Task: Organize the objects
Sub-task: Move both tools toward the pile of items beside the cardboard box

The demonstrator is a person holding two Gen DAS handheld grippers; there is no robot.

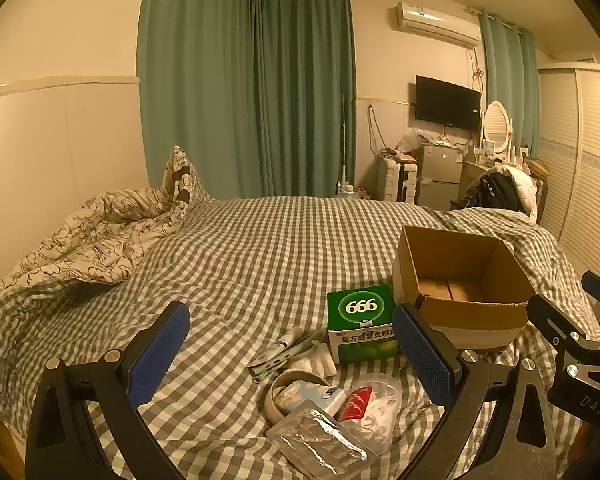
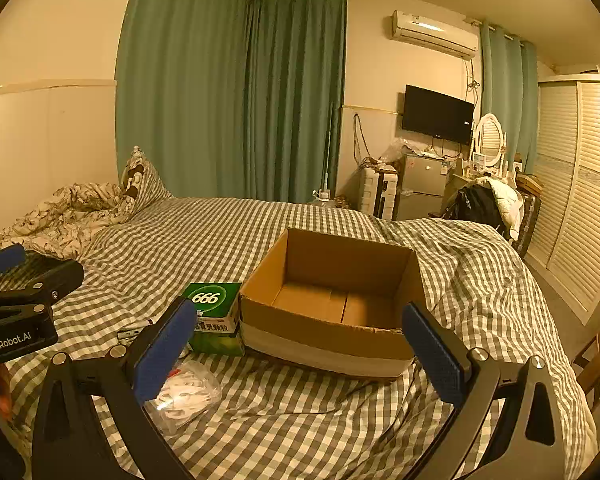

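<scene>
Several small items lie heaped on the bed point(image 1: 260, 248) under the left gripper point(image 1: 292, 356), jaws wide and empty: green box point(image 1: 360, 322), tape roll point(image 1: 296, 390), foil pack point(image 1: 320, 444). Taking the green box first looks easiest. In the right view, the right gripper point(image 2: 300, 344), also spread and empty, faces the empty carton point(image 2: 332, 300); the heap is mostly hidden.

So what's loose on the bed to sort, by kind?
Boxes: 2 — cardboard box, green box
Plastic packets: 2 — foil pack, bagged item
Tape roll: 1
Tube: 1
Total: 6
</scene>
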